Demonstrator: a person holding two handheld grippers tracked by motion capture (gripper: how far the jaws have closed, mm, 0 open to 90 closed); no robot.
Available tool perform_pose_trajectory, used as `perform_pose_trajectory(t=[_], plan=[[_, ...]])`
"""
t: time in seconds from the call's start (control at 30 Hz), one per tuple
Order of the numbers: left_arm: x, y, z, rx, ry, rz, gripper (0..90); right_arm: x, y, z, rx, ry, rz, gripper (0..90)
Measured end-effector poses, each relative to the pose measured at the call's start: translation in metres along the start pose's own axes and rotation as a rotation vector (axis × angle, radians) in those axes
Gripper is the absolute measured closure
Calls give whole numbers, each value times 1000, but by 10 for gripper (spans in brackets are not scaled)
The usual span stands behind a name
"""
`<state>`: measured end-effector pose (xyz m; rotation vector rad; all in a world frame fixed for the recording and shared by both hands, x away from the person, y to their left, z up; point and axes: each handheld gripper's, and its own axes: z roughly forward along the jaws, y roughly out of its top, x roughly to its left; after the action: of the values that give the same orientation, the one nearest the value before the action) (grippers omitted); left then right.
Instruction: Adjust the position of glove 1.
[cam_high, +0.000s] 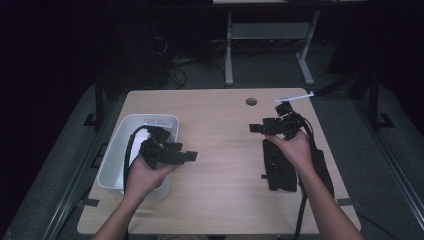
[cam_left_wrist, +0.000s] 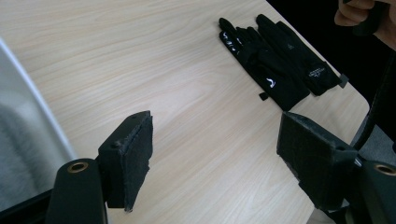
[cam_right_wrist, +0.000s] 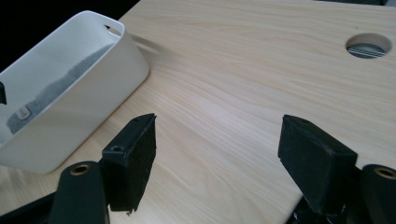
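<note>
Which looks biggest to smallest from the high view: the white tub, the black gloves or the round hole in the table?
1. White tub, the largest by far.
2. Black gloves, lying flat near the right hand, clearly smaller than the tub.
3. Round hole, the smallest; it lies farther from the camera, but the gap is too wide to matter.

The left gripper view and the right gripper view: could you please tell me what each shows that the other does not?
The left gripper view alone has the pair of black gloves lying flat near the table's edge, with the other hand beyond them. The right gripper view alone has the round cable hole and the white bin's outer wall and opening. Both share the light wooden table and an open hand-held gripper with nothing between its jaws.
</note>
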<state>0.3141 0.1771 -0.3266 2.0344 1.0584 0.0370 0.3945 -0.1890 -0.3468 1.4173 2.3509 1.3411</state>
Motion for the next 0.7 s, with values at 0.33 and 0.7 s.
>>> perform_pose_trajectory(t=[0.33, 0.7], plan=[[-12, 2, 12, 5, -11, 12, 258, -17, -18, -16, 8, -32, 22, 274], [-28, 3, 27, 16, -22, 42, 249, -41, -51, -38, 35, -86, 52, 273]])
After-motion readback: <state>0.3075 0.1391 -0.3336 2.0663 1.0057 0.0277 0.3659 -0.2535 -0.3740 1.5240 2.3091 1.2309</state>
